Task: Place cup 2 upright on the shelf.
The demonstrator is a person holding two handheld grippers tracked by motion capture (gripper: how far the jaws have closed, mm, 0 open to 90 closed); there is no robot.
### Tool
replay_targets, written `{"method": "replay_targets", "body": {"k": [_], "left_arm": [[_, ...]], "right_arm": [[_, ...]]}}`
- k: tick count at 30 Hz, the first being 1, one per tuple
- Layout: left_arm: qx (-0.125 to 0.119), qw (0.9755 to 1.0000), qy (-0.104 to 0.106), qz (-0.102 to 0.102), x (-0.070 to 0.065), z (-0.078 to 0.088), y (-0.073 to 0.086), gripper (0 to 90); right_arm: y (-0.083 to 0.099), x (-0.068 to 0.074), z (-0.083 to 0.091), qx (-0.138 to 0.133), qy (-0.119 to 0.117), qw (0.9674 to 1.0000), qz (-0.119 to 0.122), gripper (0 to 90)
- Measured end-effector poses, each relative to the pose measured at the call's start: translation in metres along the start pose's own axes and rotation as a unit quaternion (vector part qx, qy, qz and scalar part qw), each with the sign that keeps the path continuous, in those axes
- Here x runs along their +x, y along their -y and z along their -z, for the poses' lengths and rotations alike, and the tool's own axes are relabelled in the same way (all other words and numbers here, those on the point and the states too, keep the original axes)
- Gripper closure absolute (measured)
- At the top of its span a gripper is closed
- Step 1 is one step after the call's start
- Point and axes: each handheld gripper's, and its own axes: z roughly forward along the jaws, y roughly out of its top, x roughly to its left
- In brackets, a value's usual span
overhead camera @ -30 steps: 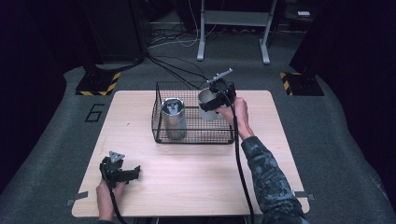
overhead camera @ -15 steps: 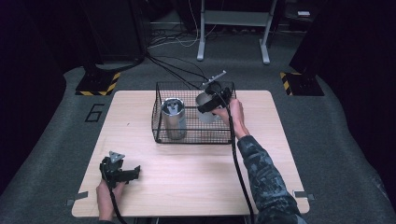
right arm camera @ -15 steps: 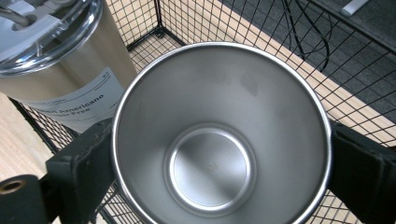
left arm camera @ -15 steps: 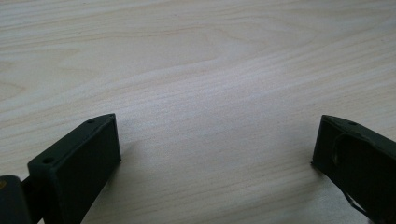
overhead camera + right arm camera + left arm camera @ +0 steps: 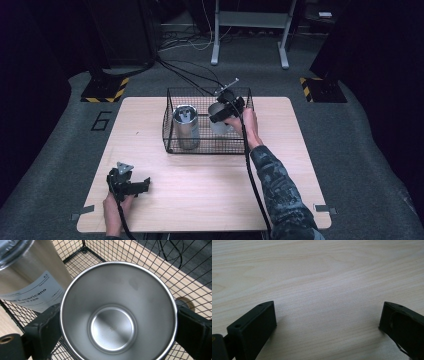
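Cup (image 5: 117, 312), steel and open-mouthed, sits clamped between your right gripper's (image 5: 223, 111) jaws, one jaw pressed on each side of its rim. You hold it inside the wire basket (image 5: 172, 140), at the basket's right end. Just beside the gripper, to its left in the right gripper view, stands a lidded tumbler (image 5: 30, 282) with a printed label, also in the basket. Your left gripper (image 5: 327, 320) rests well apart from all this, low on the bare worktop (image 5: 317, 277), its jaws spread wide with nothing between them.
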Motion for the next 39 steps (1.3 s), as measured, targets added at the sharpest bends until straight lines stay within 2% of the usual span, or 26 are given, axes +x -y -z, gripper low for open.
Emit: {"method": "replay_targets", "body": {"k": [12,13,15,21,31,33,35,39], "left_arm": [[0.001,1.0,0.001,-0.001,0.0,0.0,0.0,0.5],[0.0,1.0,0.0,-0.001,0.0,0.0,0.0,0.4],[0.001,1.0,0.0,-0.001,0.0,0.0,0.0,0.5],[0.002,1.0,0.001,-0.001,0.0,0.0,0.0,0.4],[0.002,1.0,0.0,-0.002,0.0,0.0,0.0,0.4],[0.002,1.0,0.0,-0.002,0.0,0.0,0.0,0.5],[0.0,1.0,0.0,0.0,0.0,0.0,0.0,0.4],[0.001,1.0,0.0,-0.002,0.0,0.0,0.0,0.4]], "right_arm": [[0.005,0.003,-0.023,0.024,-0.003,0.9994,-0.026,5.5],[0.006,0.001,-0.024,0.026,-0.004,0.9995,-0.017,5.5],[0.006,0.003,-0.026,0.031,-0.004,0.9991,-0.029,5.5],[0.007,0.004,-0.032,0.036,-0.006,0.9992,-0.017,5.5],[0.008,0.006,-0.039,0.056,-0.015,0.9982,-0.017,5.4],[0.008,0.007,-0.039,0.062,-0.019,0.9976,-0.024,5.3],[0.009,0.005,-0.039,0.068,-0.022,0.9974,-0.013,5.3],[0.01,0.004,-0.04,0.069,-0.02,0.9971,-0.025,5.2]]}}
